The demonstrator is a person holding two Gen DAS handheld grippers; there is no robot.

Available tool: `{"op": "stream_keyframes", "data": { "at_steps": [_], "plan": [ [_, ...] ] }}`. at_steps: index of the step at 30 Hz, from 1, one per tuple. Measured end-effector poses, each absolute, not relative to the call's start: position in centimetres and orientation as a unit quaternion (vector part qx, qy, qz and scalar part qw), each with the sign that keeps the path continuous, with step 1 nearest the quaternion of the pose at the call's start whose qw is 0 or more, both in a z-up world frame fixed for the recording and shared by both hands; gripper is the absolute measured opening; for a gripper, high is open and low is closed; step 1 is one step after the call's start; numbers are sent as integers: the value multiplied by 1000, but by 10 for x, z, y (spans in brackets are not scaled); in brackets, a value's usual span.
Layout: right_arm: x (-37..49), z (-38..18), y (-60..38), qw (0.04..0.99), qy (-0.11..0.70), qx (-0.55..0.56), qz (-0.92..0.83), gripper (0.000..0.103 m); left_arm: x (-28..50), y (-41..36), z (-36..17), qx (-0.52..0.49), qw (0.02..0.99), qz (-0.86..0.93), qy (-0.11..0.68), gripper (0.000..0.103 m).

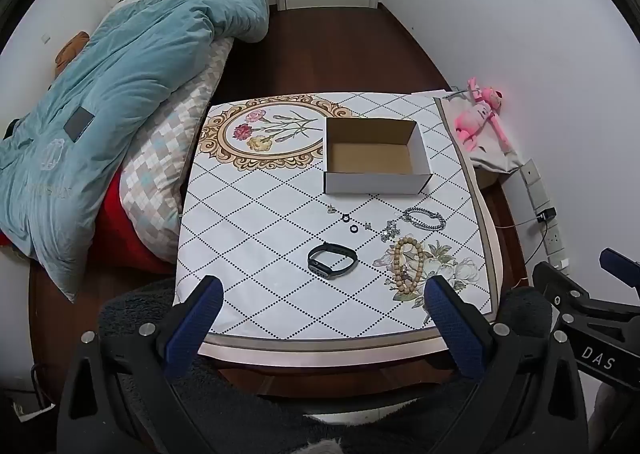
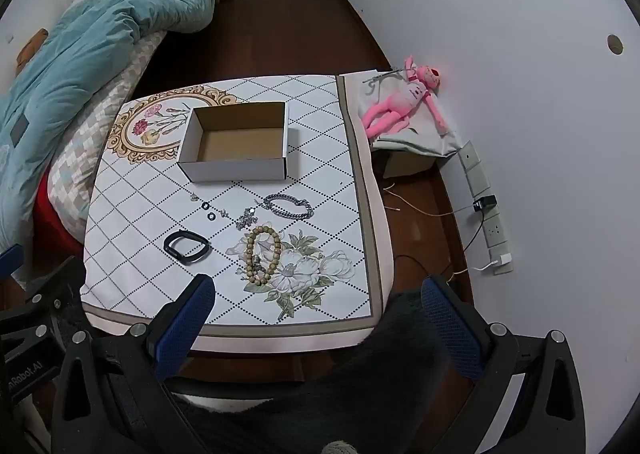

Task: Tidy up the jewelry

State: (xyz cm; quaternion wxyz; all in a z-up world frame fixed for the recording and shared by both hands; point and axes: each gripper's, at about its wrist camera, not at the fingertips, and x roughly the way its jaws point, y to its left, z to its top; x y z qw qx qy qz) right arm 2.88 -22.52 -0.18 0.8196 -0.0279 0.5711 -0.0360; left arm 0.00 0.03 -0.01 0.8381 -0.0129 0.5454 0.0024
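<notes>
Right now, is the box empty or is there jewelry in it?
Empty. The open cardboard box shows only its bare brown floor, and the bracelets, rings and watch band lie outside on the table.

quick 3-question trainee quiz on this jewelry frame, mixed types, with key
1. True or false: the cardboard box already holds jewelry.
2. Which item lies nearest the right gripper? A) silver chain bracelet B) wooden bead bracelet C) black rings
3. Fill in: the black watch band lies straight ahead of the ___ gripper.

Key: 1 false, the box is empty; 2 B; 3 left. Both grippers are open and hold nothing.
</notes>
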Motion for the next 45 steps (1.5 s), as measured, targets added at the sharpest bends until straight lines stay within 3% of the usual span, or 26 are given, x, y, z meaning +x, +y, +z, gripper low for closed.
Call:
{"op": "stream_keyframes", "data": {
  "at_steps": [45],
  "plan": [
    [24, 5, -232, 821, 568, -38, -42, 103, -5, 0, -6, -15, 835, 0, 550, 103]
  ]
}}
